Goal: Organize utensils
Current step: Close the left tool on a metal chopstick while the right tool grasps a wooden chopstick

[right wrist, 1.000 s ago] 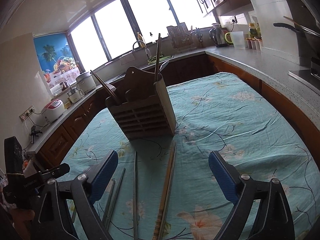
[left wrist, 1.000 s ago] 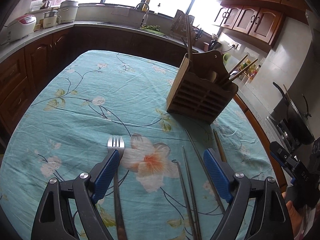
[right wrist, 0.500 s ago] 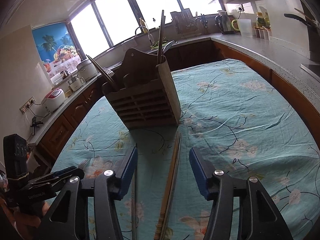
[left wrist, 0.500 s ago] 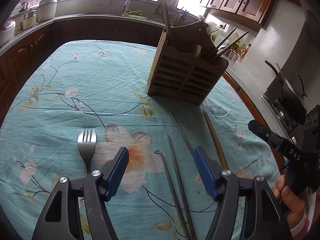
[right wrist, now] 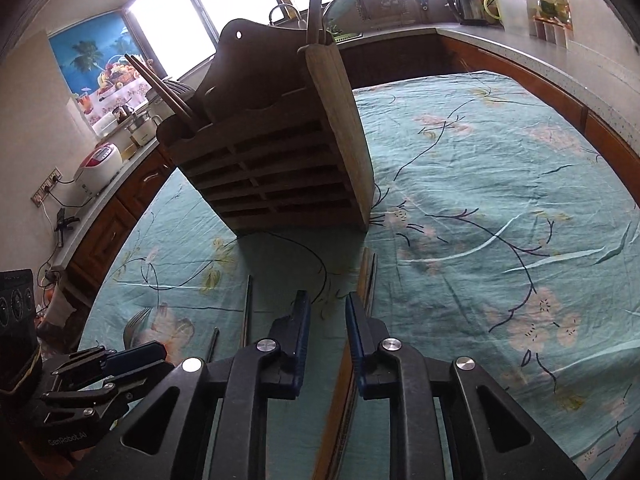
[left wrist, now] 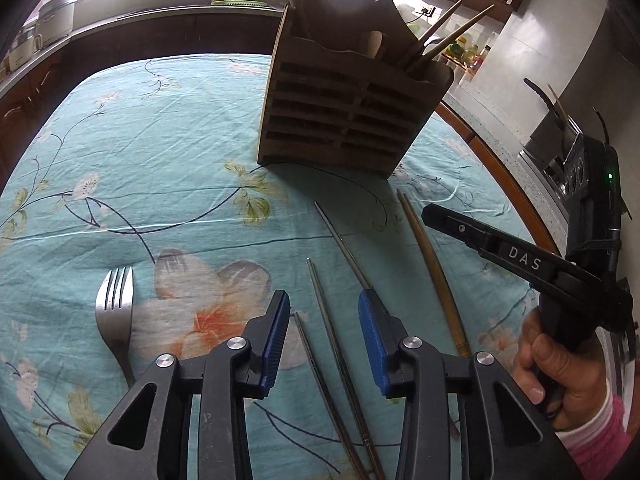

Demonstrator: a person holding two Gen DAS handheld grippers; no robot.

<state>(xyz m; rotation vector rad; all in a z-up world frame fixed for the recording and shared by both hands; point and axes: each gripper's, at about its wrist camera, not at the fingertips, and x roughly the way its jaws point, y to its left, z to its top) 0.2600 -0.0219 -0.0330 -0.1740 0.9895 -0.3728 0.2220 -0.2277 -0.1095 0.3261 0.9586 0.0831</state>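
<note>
Utensil holder (left wrist: 344, 116) standing on the tablecloth (left wrist: 160, 160), chopsticks upright in it, fork (left wrist: 114, 320) lying left, metal chopsticks (left wrist: 332, 320) in the middle before the holder, wooden chopsticks (left wrist: 432, 268) right, counter (right wrist: 560, 52) behind.

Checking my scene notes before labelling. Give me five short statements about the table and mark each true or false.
1. A fork lies on the floral tablecloth. True.
2. The wooden utensil holder lies on its side. False: it stands upright.
3. Metal chopsticks lie between the left hand-held gripper fingers. True.
4. The holder is empty. False: chopsticks stand in it.
5. The brown chopsticks lie left of the fork. False: right.
</note>
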